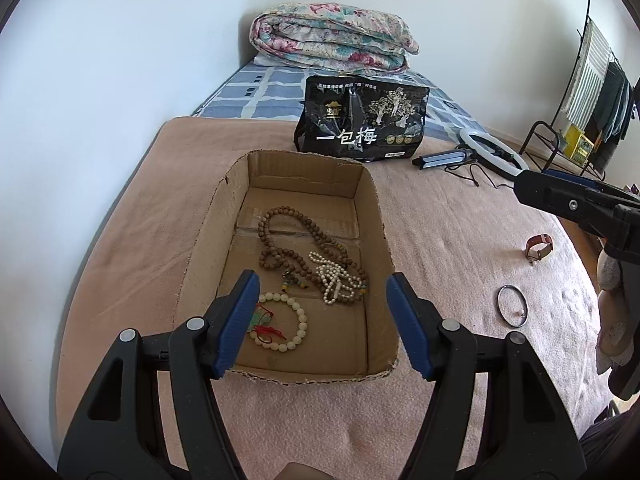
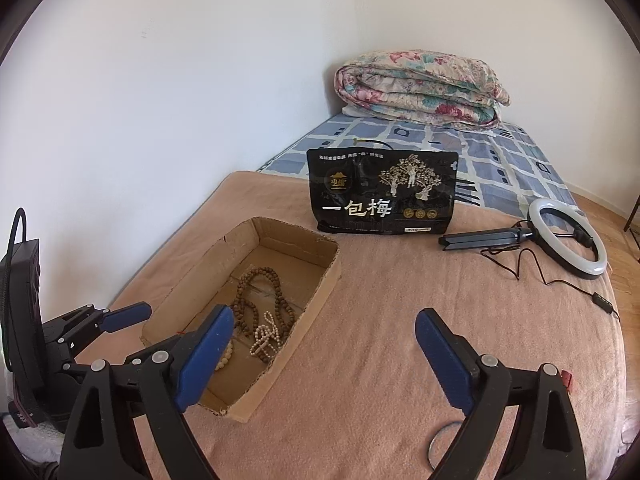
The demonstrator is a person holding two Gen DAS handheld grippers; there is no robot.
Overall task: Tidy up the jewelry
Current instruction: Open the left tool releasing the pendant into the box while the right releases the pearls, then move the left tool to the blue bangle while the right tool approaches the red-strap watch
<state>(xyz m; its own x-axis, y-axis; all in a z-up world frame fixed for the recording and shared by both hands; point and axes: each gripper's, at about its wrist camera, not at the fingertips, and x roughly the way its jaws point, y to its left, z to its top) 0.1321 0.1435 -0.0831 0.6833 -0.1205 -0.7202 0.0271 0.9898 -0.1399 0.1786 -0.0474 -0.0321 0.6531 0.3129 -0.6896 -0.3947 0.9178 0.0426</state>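
Jewelry being sorted into cardboard box [image 1: 208,236] on pink blanket [image 1: 440,240]; three pieces already in, two lying outside.

Nearest: left gripper [image 1: 320,320] hanging over box's near end, jaws standing fairly wide, nothing between them. Right gripper [image 2: 324,356] hovering over blanket just right of box, jaws spread very wide, holding nothing.

Inside box, near to far: white bead bracelet [image 1: 298,320] with red cord, small pearl strand [image 1: 334,280] lying on top of long brown bead necklace [image 1: 280,248].

Outside, to the right on blanket: metal bangle [image 1: 512,305], then brown-strap watch [image 1: 539,246] further off, both well apart from box.

Judging: drop-off step looking finished, next pick-up pending. Bangle probably falling to right gripper; thin hoop lying flat on soft pile, so calling for low approach and pinching across the rim.

Beyond: black snack bag [image 1: 362,122], ring light [image 1: 492,152], folded floral quilt [image 1: 332,38].
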